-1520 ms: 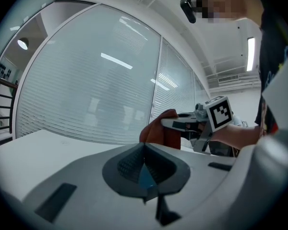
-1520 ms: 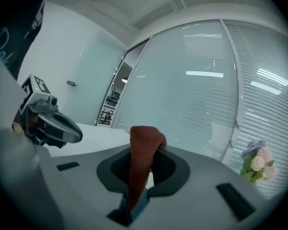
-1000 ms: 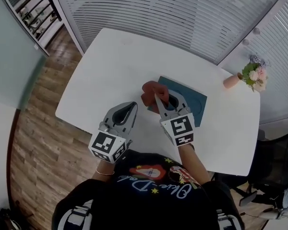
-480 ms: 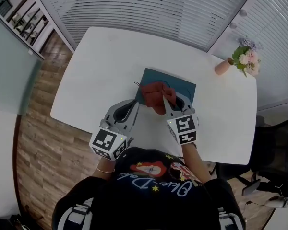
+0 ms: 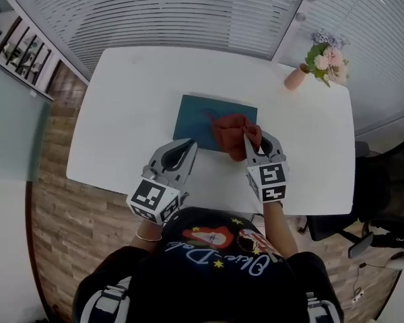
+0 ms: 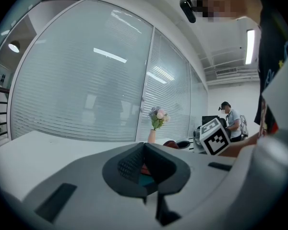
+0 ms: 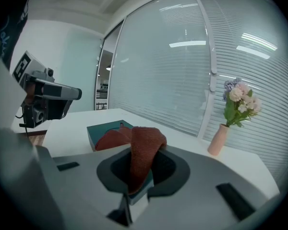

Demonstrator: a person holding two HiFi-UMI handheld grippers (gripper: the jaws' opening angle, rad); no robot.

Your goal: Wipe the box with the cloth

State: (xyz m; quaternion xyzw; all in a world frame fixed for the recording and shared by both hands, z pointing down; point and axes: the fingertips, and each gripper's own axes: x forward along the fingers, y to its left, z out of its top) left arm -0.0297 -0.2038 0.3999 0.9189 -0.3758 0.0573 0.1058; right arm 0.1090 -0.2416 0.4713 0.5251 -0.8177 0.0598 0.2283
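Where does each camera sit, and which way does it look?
Head view: on the person's head, steeply down at table, box and cloth; left gripper, right gripper and torso show.
Left gripper view: on that gripper, along its shut jaws toward the vase; right gripper's cube shows.
Right gripper view: on that gripper, over the clamped cloth toward the box; left gripper shows.
Shared: all three show the vase.

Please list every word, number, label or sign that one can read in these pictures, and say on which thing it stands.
Shirt: white cursive lettering, seen upside down in the head view, too distorted to read.
Left marker cube and right marker cube: black-and-white square patterns only, no letters or numbers.
Box: no readable print.
No text can be quoted.
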